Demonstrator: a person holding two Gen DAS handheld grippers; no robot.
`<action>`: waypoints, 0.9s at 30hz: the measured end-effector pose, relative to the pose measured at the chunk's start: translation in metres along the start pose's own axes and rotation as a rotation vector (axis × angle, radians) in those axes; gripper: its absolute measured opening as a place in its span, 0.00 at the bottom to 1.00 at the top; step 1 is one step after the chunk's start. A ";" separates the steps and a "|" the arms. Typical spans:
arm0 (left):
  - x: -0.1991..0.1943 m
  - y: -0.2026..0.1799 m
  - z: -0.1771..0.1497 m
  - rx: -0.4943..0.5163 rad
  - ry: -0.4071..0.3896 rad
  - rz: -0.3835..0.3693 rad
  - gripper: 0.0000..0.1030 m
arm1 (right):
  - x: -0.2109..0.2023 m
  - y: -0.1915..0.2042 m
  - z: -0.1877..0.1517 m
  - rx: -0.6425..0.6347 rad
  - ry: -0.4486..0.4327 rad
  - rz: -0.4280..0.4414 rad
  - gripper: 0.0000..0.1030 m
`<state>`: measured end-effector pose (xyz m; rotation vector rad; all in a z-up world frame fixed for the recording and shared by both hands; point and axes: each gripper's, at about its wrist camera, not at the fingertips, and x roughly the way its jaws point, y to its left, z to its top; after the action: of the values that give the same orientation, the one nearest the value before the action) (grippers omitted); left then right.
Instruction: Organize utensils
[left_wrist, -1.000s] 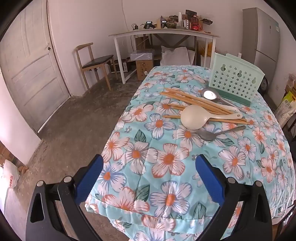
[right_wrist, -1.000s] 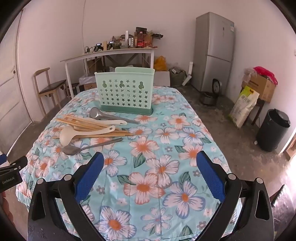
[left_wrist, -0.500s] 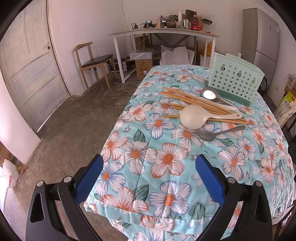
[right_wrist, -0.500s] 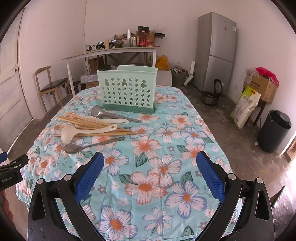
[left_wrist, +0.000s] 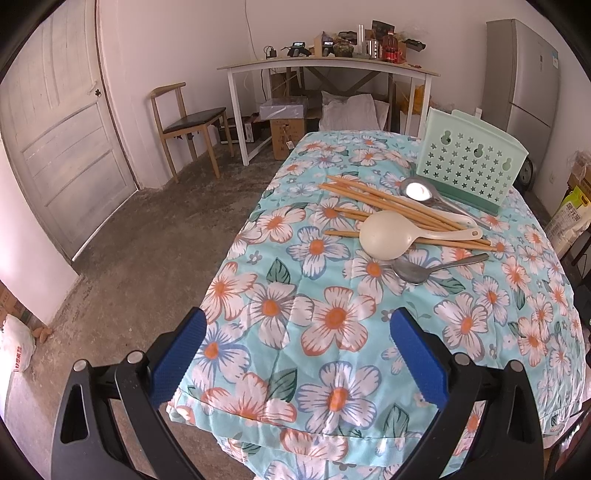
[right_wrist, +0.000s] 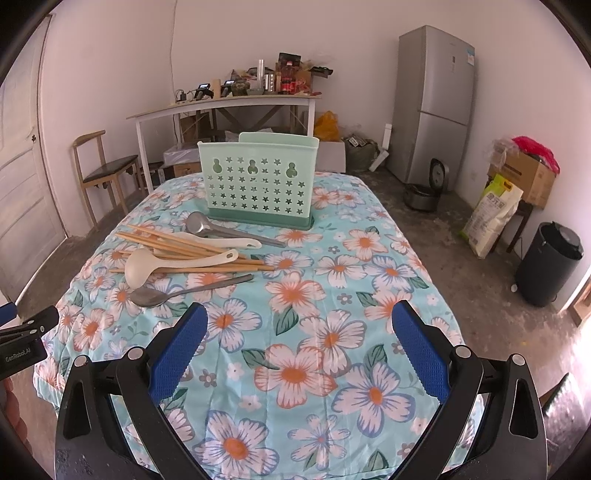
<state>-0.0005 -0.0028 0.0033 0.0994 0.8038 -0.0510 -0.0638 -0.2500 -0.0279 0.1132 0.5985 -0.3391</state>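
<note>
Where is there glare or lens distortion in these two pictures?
Left wrist view: a bright glare spot sits in the metal ladle bowl; the white desk top bows. Right wrist view: no glare on that ladle; the fridge leans; corners are black.

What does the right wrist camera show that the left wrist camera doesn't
Only the right wrist view shows the black bin, the rice cooker on the floor, and the left gripper's edge. Only the left wrist view shows the whole door and a white bag on the floor. Both show the green utensil holder, chopsticks, cream ladle, metal spoon, chair and fridge, plus each view's own open gripper: right gripper, left gripper.
</note>
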 end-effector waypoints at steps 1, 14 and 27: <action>0.001 0.001 0.000 -0.001 0.000 -0.002 0.95 | 0.000 0.000 0.000 0.000 -0.001 0.001 0.92; -0.002 0.002 0.003 -0.008 -0.001 -0.006 0.95 | -0.003 0.003 0.003 -0.005 -0.004 0.000 0.92; -0.002 0.005 0.002 -0.008 0.002 -0.008 0.95 | -0.003 0.003 0.004 -0.001 -0.005 0.002 0.92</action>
<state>0.0005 0.0016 0.0063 0.0889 0.8059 -0.0552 -0.0631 -0.2470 -0.0225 0.1122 0.5935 -0.3375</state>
